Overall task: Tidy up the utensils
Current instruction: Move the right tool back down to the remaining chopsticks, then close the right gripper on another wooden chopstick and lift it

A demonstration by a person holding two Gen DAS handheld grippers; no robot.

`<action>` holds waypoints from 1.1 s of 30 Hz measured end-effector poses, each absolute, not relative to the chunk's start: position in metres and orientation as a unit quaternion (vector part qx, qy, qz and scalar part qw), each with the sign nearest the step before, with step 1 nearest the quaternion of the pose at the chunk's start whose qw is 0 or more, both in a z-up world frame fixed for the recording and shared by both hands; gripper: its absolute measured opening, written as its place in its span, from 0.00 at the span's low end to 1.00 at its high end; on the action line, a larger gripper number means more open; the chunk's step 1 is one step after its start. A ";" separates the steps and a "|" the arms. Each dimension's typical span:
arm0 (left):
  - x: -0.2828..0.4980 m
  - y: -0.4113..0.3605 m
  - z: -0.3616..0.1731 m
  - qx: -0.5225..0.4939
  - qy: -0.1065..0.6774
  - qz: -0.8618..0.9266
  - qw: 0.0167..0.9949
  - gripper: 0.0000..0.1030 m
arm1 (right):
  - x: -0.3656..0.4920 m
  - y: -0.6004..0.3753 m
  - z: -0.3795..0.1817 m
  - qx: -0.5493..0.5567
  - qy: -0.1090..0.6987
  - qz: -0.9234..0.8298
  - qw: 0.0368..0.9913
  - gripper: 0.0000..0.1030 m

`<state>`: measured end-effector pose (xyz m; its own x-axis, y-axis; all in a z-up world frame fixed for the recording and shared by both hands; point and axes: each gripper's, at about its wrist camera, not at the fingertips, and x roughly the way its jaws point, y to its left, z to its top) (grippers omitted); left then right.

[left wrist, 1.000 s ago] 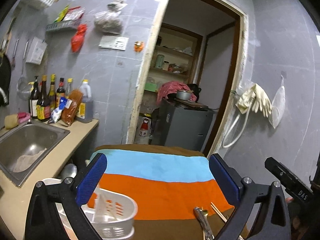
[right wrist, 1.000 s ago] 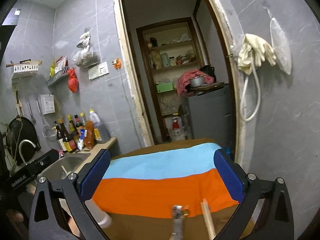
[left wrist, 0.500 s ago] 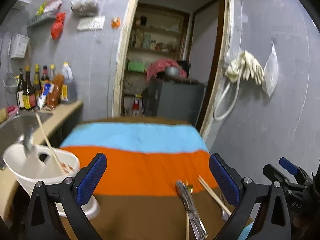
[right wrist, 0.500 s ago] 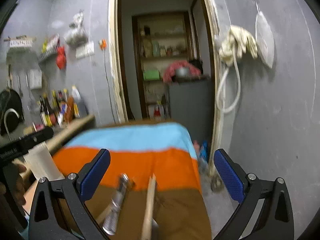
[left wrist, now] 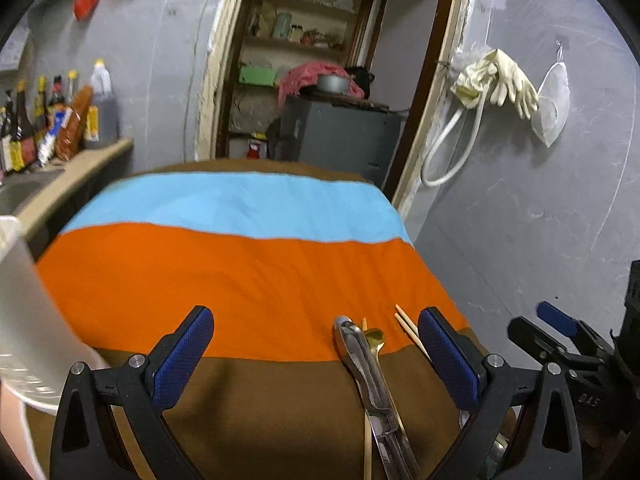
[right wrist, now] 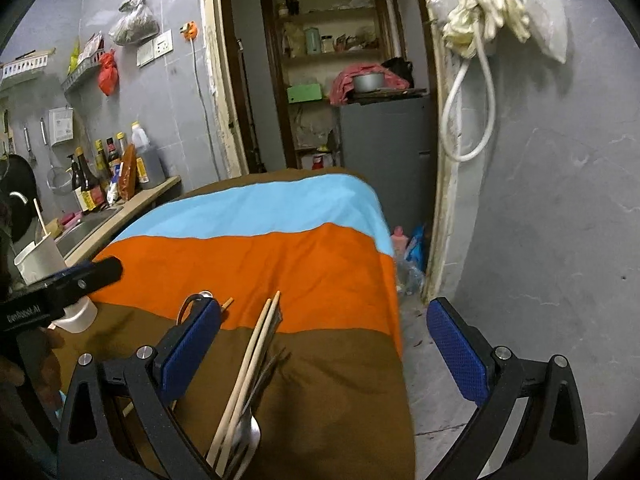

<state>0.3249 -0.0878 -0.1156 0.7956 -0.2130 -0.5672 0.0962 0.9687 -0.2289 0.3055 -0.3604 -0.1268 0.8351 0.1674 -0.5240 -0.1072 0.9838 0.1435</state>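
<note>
Utensils lie on a striped cloth table [left wrist: 240, 276]. In the left wrist view, metal tongs [left wrist: 372, 384], a gold spoon [left wrist: 376, 340] and chopsticks [left wrist: 408, 326] lie near the right finger. My left gripper [left wrist: 316, 364] is open and empty above the brown stripe. A white utensil holder [left wrist: 20, 320] is at its far left. In the right wrist view, a pair of chopsticks [right wrist: 250, 364] lies over a metal fork and spoon [right wrist: 246, 440]. My right gripper [right wrist: 324, 356] is open and empty over them. The holder [right wrist: 48, 276] holds one chopstick.
A counter with a sink [right wrist: 86, 224] and sauce bottles [right wrist: 108, 168] runs along the left. A doorway with shelves and a grey cabinet [right wrist: 384, 152] lies beyond the table. A wall with hanging gloves [right wrist: 484, 20] and a hose stands to the right. The table's right edge [right wrist: 398, 320] drops to the floor.
Both grippers tilted down and moved nearer the utensils. The white holder slid toward the left edge of the left wrist view. Both stayed open.
</note>
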 end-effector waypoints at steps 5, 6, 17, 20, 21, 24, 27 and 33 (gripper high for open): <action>0.341 -0.090 -0.132 -0.105 0.331 -0.098 0.933 0.86 | 0.327 -0.348 -0.147 0.049 0.310 0.097 0.944 0.67; 0.343 -0.091 -0.135 -0.107 0.337 -0.102 0.930 0.83 | 0.331 -0.345 -0.151 0.049 0.317 0.104 0.941 0.65; 0.372 -0.092 -0.164 -0.152 0.406 -0.147 0.889 0.33 | 0.359 -0.333 -0.177 0.057 0.369 0.143 0.916 0.38; 0.377 -0.093 -0.170 -0.157 0.421 -0.151 0.880 0.24 | 0.367 -0.330 -0.181 0.060 0.378 0.153 0.911 0.36; 0.377 -0.094 -0.171 -0.159 0.422 -0.153 0.879 0.24 | 0.367 -0.329 -0.182 0.061 0.380 0.155 0.910 0.36; 0.379 -0.097 -0.171 -0.157 0.422 -0.162 0.878 0.22 | 0.370 -0.329 -0.184 0.065 0.383 0.164 0.907 0.36; 0.381 -0.102 -0.171 -0.155 0.427 -0.166 0.875 0.17 | 0.374 -0.328 -0.186 0.069 0.389 0.171 0.903 0.35; 0.386 -0.105 -0.174 -0.157 0.439 -0.162 0.870 0.11 | 0.380 -0.326 -0.191 0.071 0.400 0.179 0.896 0.32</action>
